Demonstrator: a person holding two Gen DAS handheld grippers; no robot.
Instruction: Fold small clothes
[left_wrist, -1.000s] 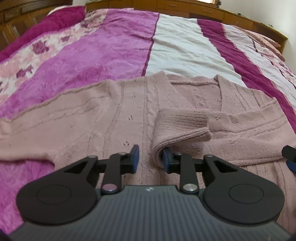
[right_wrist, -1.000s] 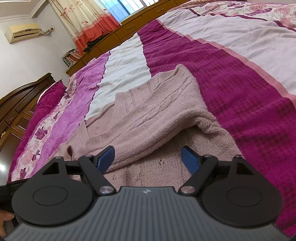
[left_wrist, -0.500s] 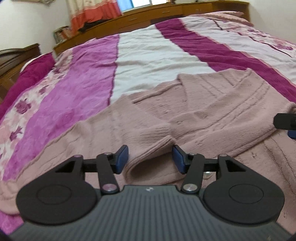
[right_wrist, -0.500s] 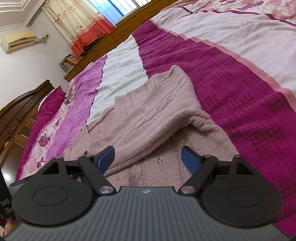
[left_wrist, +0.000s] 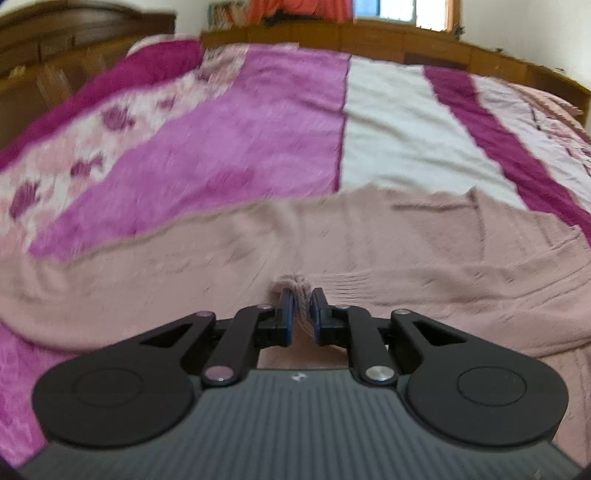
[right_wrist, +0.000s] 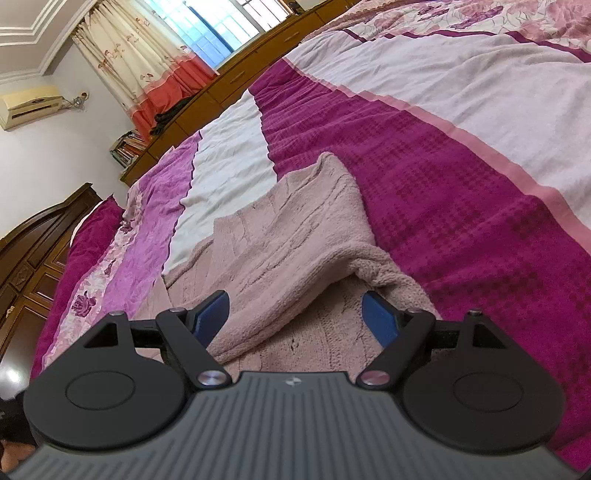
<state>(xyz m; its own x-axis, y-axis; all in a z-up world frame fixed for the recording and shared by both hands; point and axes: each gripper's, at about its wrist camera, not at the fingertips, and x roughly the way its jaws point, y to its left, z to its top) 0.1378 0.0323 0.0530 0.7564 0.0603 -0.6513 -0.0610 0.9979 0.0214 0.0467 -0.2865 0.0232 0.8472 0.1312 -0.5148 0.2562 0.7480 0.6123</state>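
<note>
Left hand-held gripper (left_wrist: 300, 312): jaws pinched narrow on a bunched ridge of pink knit, blue pads pressing it from both sides. The left wrist view is smeared with blur.
Fabric in the grip: a small gathered fold of the cardigan (left_wrist: 369, 258), poking up just past the fingertips (left_wrist: 287, 314).
Right hand-held gripper (right_wrist: 297, 314): jaws spread wide, holding nothing; blue pads sit either side of the knit, and contact cannot be told.
Between the right fingers: a folded-over flap (right_wrist: 295, 240) of the same cardigan, lying on a flat layer of it with a shadowed gap under the fold.
Cardigan: dusty pink cable knit, spread across the near part of the bed, most of it flat, one side doubled over.
Bedspread (right_wrist: 461, 177): broad stripes of magenta, white and lilac, with a rose-print band at the edge.
Beyond the bed: a wooden cabinet run (right_wrist: 236, 81) along the far side, floral curtain (right_wrist: 147, 62) over a bright window, air conditioner (right_wrist: 29, 105) high on the wall, dark wooden wardrobe (right_wrist: 33, 258) at the side.
</note>
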